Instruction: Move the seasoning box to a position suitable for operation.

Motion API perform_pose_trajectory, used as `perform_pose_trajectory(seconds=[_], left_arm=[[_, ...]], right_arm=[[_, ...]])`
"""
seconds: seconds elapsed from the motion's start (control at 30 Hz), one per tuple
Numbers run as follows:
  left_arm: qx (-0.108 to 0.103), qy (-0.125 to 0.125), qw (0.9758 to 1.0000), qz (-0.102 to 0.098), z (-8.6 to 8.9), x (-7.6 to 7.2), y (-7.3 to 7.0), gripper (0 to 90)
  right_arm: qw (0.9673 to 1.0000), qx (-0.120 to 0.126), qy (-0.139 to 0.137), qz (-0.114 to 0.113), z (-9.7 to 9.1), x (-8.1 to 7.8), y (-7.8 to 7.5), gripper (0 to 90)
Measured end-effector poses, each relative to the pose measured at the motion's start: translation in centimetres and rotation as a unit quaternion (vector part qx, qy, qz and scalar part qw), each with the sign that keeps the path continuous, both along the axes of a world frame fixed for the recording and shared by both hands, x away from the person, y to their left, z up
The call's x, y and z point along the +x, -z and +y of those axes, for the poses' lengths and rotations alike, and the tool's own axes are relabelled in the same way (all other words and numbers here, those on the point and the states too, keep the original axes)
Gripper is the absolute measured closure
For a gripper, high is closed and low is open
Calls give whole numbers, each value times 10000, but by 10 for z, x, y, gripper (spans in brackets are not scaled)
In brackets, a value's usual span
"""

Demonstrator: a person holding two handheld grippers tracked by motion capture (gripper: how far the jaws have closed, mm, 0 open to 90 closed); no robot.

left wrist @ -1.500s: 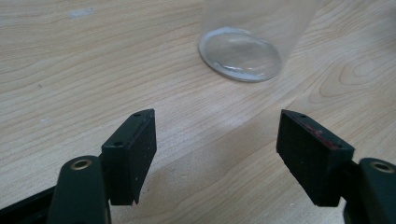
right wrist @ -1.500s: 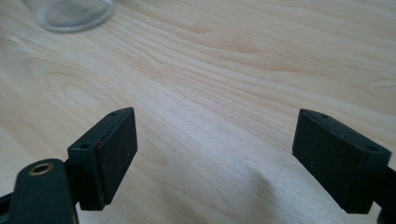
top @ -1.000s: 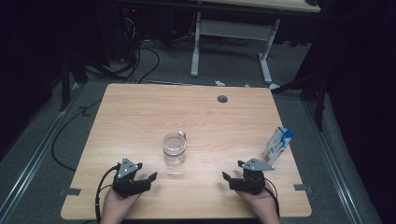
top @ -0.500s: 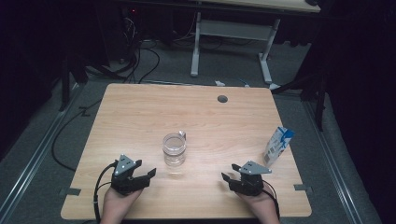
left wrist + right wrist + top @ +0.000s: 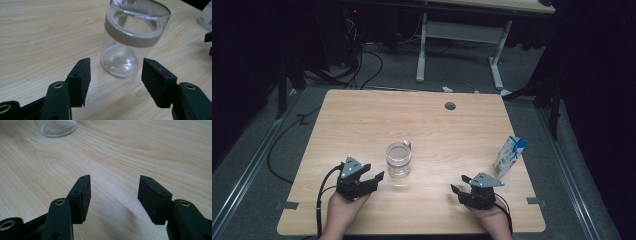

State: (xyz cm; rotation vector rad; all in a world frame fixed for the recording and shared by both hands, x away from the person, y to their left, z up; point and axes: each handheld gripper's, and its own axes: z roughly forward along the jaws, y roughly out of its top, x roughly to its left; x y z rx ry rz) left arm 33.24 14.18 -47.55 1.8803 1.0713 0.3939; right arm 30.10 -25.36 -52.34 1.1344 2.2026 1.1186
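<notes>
Black foam pads line both sets of tongs, and neither holds anything. The left gripper (image 5: 373, 178) stands near the front edge of the table (image 5: 362, 115), its jaws parted but having just been closing a little, with nothing between them; in the left gripper view the glass jar (image 5: 132, 42) stands upright just beyond the pad tips, apart from both. The right gripper (image 5: 458, 190) rests well to the right of the jar, its jaws likewise apart, having narrowed slightly within the last second, over bare wood; the right gripper view shows only the base of the jar at the far left. Seen from above, the jar (image 5: 398, 160) sits near the middle of the table, somewhat toward the near side, empty and open-topped with a pale band below its rim. A blue-and-white carton (image 5: 509, 156) stands at the right edge, well apart from both grippers. The step in hand appears to be the approach of the left gripper to the jar. The next move probably calls for advancing until the pads flank the glass wall, then closing gently, since smooth glass may slip or tip.
</notes>
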Motion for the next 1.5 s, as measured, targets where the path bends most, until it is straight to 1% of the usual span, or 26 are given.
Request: perform_pose_trajectory(seconds=[0.13, 0.2, 0.37, 0.47, 0.53, 0.7, 0.73, 0.77, 0.8, 0.83, 0.87, 0.93, 1.1, 1.17, 1.23, 1.3, 1.4, 1.43, 1.5], left_arm=[[-46, -37, 10000, -37, -3, 7, -9, 414], [-4, -53, 10000, -84, -6, 10, -13, 424], [-32, -32, 9999, -167, -12, 19, -25, 437], [-12, -50, 9998, -178, -15, 24, -29, 439], [-55, -60, 9998, -188, -17, 28, -31, 444], [-37, -64, 9997, -229, -24, 37, -39, 445], [-37, -64, 9997, -229, -24, 37, -39, 445], [34, -61, 9996, -262, -28, 40, -42, 443], [62, -71, 9996, -284, -30, 42, -43, 443], [44, -71, 9995, -290, -32, 45, -44, 443], [45, -74, 9996, -278, -33, 47, -45, 443], [113, -68, 9995, -293, -37, 51, -46, 443], [329, -80, 9990, -281, -47, 62, -48, 448], [347, -85, 9990, -266, -50, 66, -48, 447], [288, -124, 9991, -271, -51, 69, -48, 447], [295, -124, 9992, -223, -53, 72, -47, 448], [362, -115, 9991, -173, -58, 78, -48, 463], [362, -115, 9991, -173, -58, 78, -48, 467], [350, -86, 9992, -146, -63, 83, -49, 482]], right_arm=[[10000, 11, -5, 2, 1, 0, 0, 445], [10000, -7, -24, -15, 1, 0, 0, 444], [10000, -28, -37, 4, 3, -1, 1, 442], [10000, -46, -63, 10, 4, -1, 1, 442], [10000, -41, -68, 17, 4, -1, 1, 441], [10000, -42, -71, 14, 4, -1, 1, 441], [10000, -42, -71, 14, 4, -1, 1, 441], [10000, -41, -77, 10, 4, -1, 1, 441], [10000, -42, -79, 10, 4, -1, 1, 442], [10000, -42, -79, 12, 4, -1, 1, 442], [10000, -44, -74, 17, 4, -1, 1, 442], [10000, -53, -81, 15, 4, -1, 1, 441], [9999, -66, -88, 12, 4, -1, 1, 440], [9999, -63, -88, 12, 4, -1, 1, 440], [9999, -62, -90, 13, 4, -1, 1, 440], [9999, -72, -95, 11, 4, -1, 1, 440], [9999, -87, -107, 17, 5, -1, 1, 440], [9999, -87, -107, 17, 5, -1, 1, 440], [9999, -80, -110, 8, 5, -1, 1, 440]])
